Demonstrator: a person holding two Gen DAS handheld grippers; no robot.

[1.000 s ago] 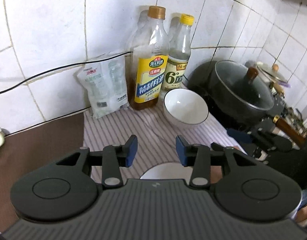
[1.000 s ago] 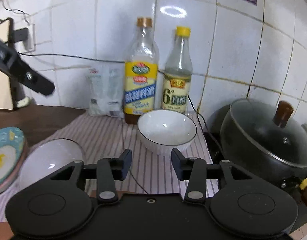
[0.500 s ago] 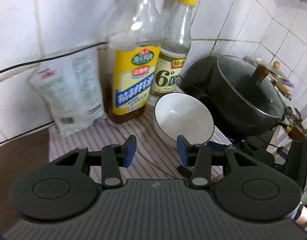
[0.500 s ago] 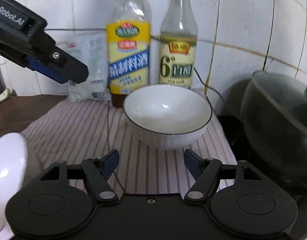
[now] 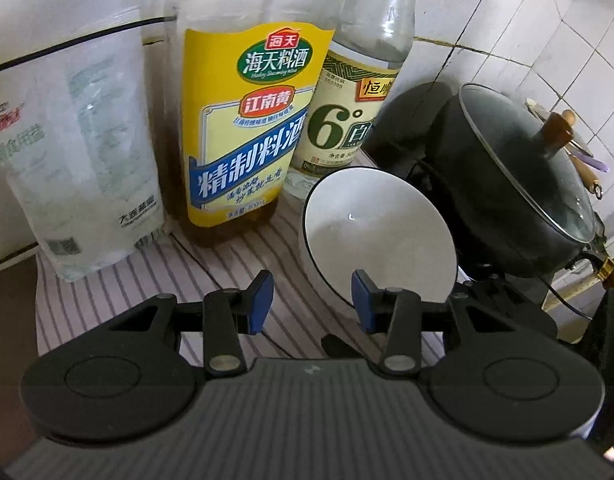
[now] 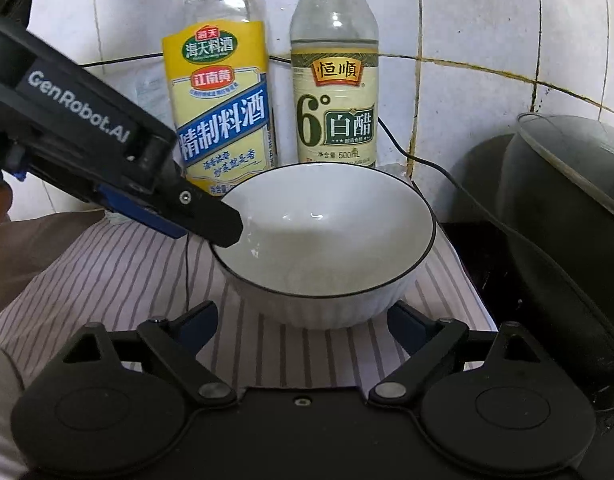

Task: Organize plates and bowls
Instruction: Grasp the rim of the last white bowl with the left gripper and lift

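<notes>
White bowl [image 6: 327, 240], worktop's back edge; left hand-held gripper [image 5: 311, 304] apart at its rim; right hand-held gripper [image 6: 303, 326] spread wide.

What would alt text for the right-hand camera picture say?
A white bowl sits on a striped cloth between the right gripper's wide-open jaws, while the left gripper reaches over its rim. Two bottles stand behind against white tiles, a dark pot beside.

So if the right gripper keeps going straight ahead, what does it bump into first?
Most likely the white bowl: it sits right ahead of the open right gripper, between its spread fingers. The vinegar bottle stands behind the bowl.
</notes>
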